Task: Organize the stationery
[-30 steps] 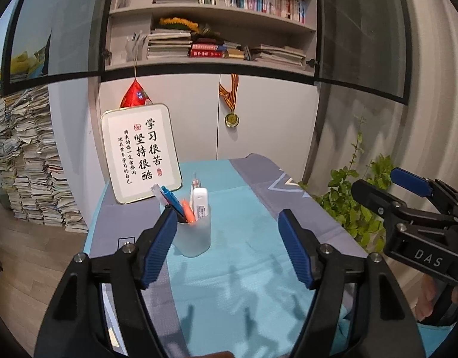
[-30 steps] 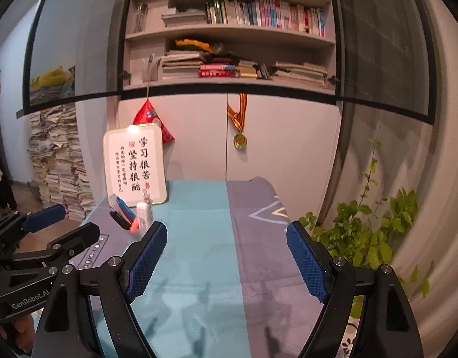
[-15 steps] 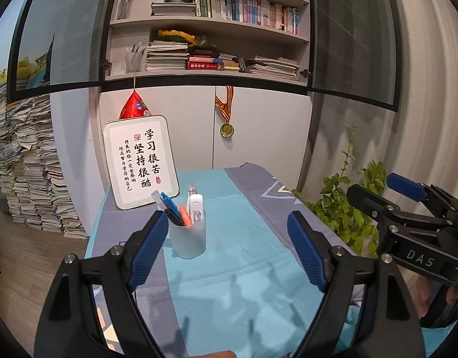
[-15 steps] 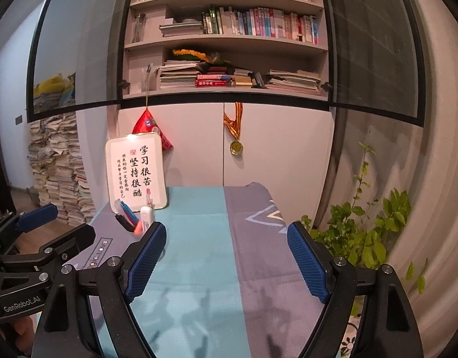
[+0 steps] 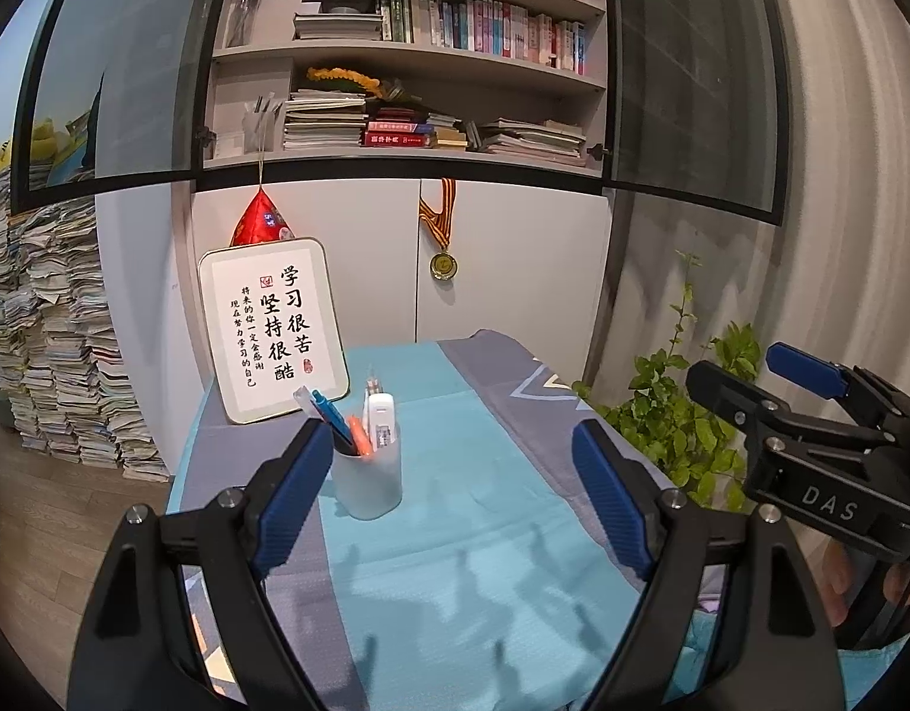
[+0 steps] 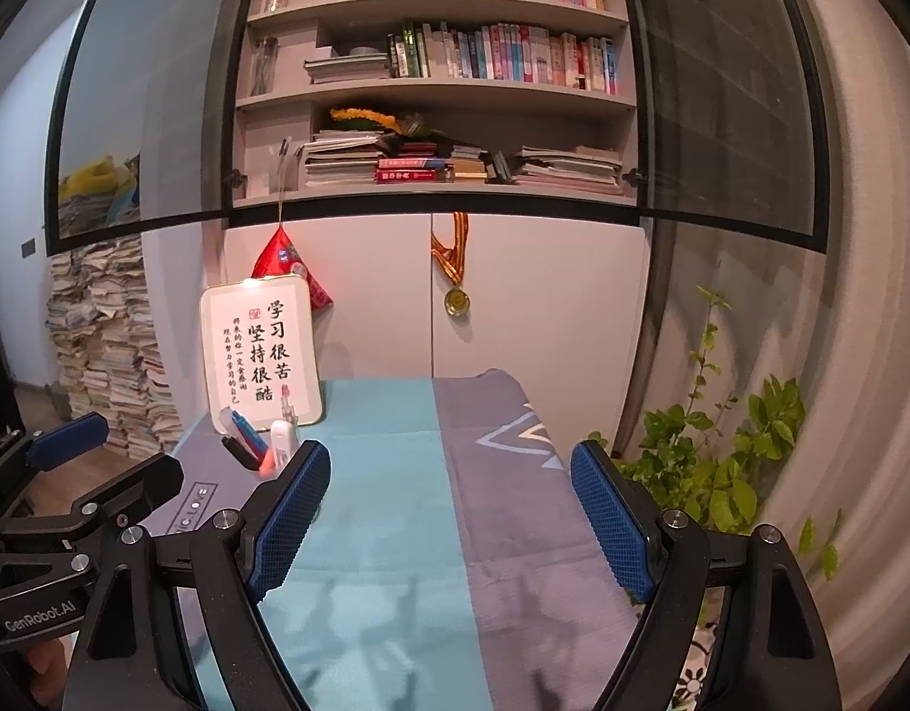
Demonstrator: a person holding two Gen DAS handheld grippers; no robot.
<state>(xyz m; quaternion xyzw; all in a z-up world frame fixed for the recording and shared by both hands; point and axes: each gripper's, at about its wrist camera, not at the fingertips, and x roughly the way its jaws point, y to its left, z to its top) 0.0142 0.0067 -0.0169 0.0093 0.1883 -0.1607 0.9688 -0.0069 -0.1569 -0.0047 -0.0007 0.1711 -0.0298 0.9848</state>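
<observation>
the left gripper (image 5: 449,495) stands wide open with nothing between its blue-padded fingers (image 5: 292,492) and touching nothing, held above the teal and grey tablecloth (image 5: 484,539); the right gripper (image 6: 449,524) is spread just as wide and is likewise empty, its pads (image 6: 612,524) clear of the cloth below. the pen cup (image 5: 367,480), a pale grey tumbler, sits upright on the cloth just ahead of the left gripper, beside the inner edge of its left finger and left of the midline between the two fingers, not touched by either one. in the cup stand a blue pen (image 5: 327,412), an orange marker (image 5: 359,438) and a white correction-tape-like piece (image 5: 381,420), all leaning slightly, plus a thin pen behind them whose type is too small to tell. from the right wrist view the same cup is mostly hidden behind the right gripper's left finger, only the pen tops showing above it, so it lies ahead and well to the left of that gripper. beyond the cup, farther from both grippers, a framed calligraphy board (image 5: 271,329) leans against the white cabinet (image 5: 514,272), a medal (image 5: 443,263) hangs on the cabinet front, and a leafy plant (image 5: 680,415) stands off the right side of the table, just past the right gripper
</observation>
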